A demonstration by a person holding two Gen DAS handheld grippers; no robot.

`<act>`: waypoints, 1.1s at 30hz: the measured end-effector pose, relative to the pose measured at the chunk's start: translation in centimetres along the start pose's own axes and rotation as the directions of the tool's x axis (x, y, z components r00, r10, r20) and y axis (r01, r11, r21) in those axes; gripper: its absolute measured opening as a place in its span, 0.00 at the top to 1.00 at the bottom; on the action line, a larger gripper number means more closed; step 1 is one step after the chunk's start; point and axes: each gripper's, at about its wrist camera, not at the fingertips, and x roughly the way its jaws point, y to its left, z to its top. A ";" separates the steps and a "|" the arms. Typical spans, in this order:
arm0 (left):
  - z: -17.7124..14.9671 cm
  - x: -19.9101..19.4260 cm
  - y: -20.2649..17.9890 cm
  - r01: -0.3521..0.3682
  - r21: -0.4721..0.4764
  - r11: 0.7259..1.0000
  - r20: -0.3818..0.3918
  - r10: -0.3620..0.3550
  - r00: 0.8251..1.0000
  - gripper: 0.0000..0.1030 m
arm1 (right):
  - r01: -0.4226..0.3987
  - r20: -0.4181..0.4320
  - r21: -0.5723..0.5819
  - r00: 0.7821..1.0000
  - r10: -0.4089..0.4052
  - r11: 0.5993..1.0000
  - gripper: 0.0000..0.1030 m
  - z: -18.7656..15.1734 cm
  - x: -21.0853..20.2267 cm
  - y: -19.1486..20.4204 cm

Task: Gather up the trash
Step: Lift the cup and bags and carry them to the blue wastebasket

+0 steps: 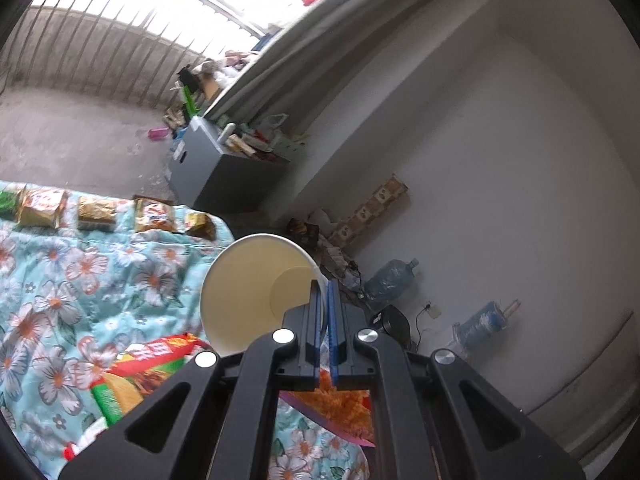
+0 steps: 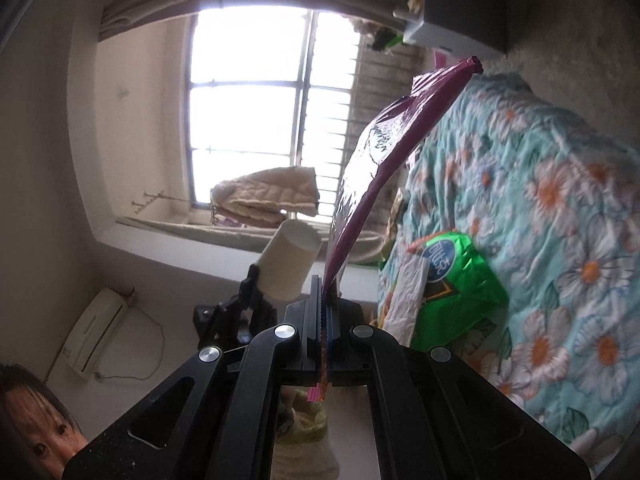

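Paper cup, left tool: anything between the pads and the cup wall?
No. The left tool is shut directly on the rim wall of the paper cup, one finger inside, one outside. No bin is in view, so the path onward cannot be judged.

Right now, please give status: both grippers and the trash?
Left gripper shut on paper cup wall. Right gripper shut on purple snack bag. More wrappers remain on floral blanket. Nothing blocking.

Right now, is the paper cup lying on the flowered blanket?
No, the left gripper pinches the paper cup by its rim, above the blanket.
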 end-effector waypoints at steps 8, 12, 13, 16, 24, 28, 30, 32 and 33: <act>-2.1 2.0 -5.7 0.044 0.095 0.995 -0.024 -0.042 0.999 0.98 | -0.016 0.082 0.021 0.997 0.014 1.000 1.00 0.0 -3.9 -0.8; -3.1 3.6 -8.5 0.045 0.150 0.988 -0.038 -0.040 0.998 0.98 | -0.020 0.141 0.034 0.990 0.015 0.999 1.00 0.3 -6.2 -1.6; -3.5 4.3 -9.3 0.039 0.173 0.984 -0.042 -0.032 0.999 0.98 | -0.021 0.157 0.037 0.988 0.015 0.999 1.00 0.4 -6.8 -1.8; -4.7 6.5 -11.4 0.031 0.217 0.976 -0.057 -0.019 0.998 0.98 | -0.024 0.212 0.054 0.977 0.012 0.998 1.00 0.6 -8.9 -2.7; -8.3 13.2 -16.8 0.077 0.286 0.955 -0.134 -0.039 0.990 0.98 | 0.002 0.364 0.117 0.930 -0.045 0.993 1.00 1.3 -15.7 -6.4; -10.8 17.3 -19.0 0.109 0.309 0.945 -0.195 -0.049 0.980 0.97 | 0.066 0.441 0.141 0.889 -0.122 0.988 1.00 1.7 -19.2 -7.9; -12.3 19.6 -20.0 0.123 0.316 0.941 -0.233 -0.049 0.971 0.97 | 0.116 0.488 0.160 0.854 -0.181 0.980 1.00 1.9 -21.4 -8.7; -13.9 22.3 -20.9 0.141 0.315 0.939 -0.282 -0.049 0.958 0.98 | 0.168 0.527 0.182 0.815 -0.240 0.969 1.00 2.1 -23.1 -9.3; -14.6 23.6 -21.2 0.145 0.316 0.938 -0.304 -0.045 0.952 0.97 | 0.210 0.550 0.197 0.785 -0.285 0.958 1.00 2.2 -24.2 -9.8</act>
